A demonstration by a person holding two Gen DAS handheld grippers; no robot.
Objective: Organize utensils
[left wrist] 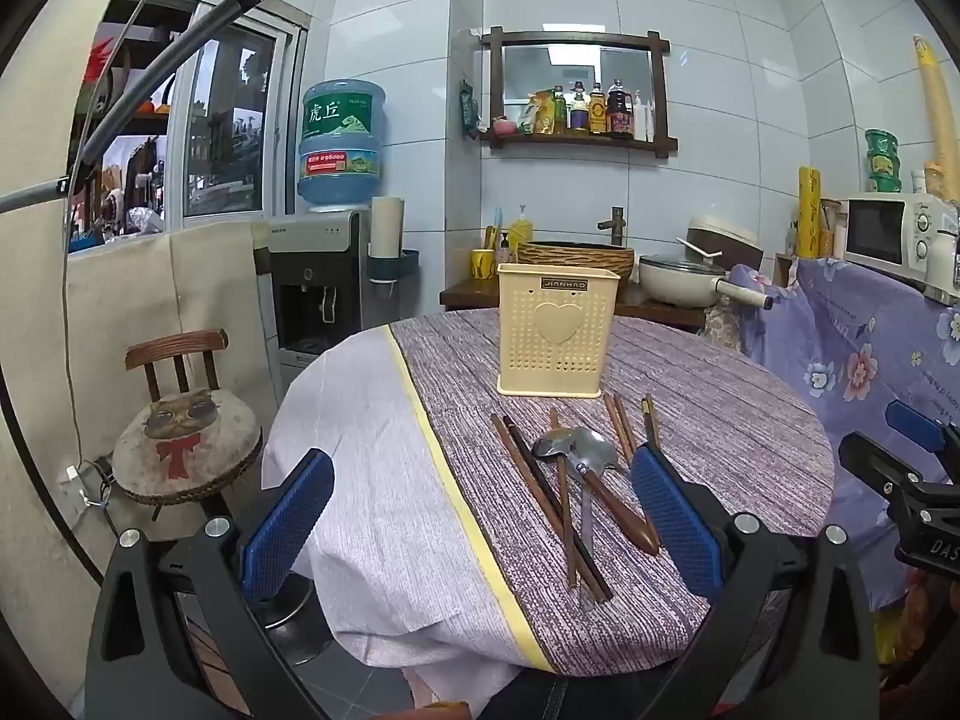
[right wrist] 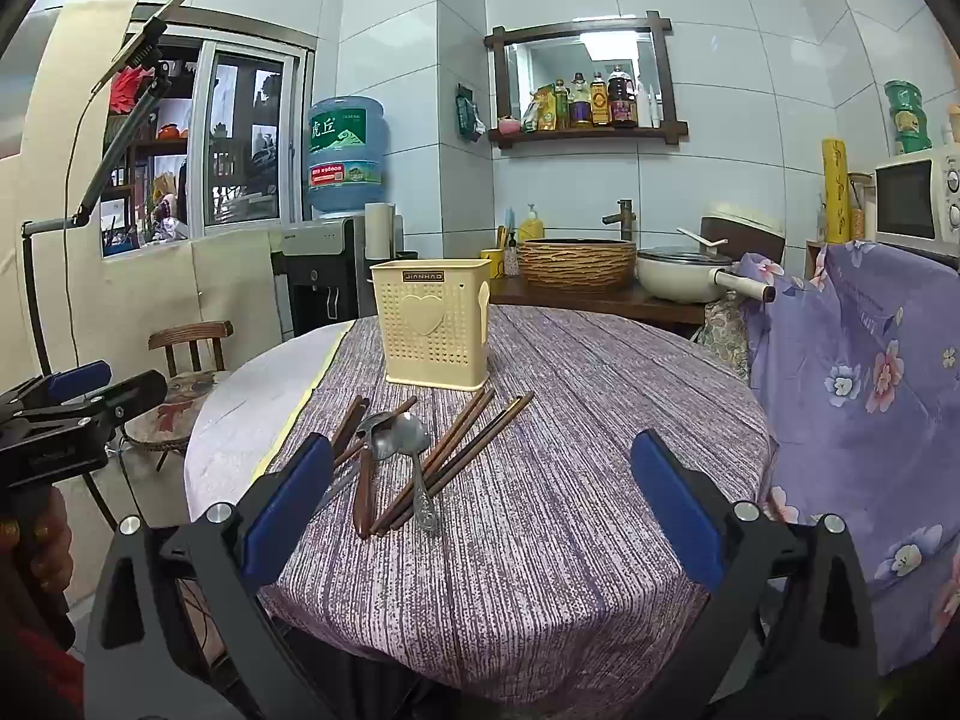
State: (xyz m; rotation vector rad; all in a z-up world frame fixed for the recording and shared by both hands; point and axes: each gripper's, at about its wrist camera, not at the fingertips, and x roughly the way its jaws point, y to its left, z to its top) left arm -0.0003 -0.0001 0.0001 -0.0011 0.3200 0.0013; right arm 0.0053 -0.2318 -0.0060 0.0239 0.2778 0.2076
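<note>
The left hand-held gripper (left wrist: 483, 510) and right hand-held gripper (right wrist: 483, 504) hover with jaws apart, gripping nothing. Wooden chopsticks (left wrist: 540, 498) and metal spoons (left wrist: 576, 450) lie heaped on the counter (left wrist: 720, 420) before the upright cream utensil holder (left wrist: 557, 330). Only the right view shows the holder's spoon-embossed side.

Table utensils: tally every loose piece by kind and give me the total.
Chopsticks: 7
Spoons: 2
Plain metal handle, head hidden under the spoons: 1
Total: 10
</note>
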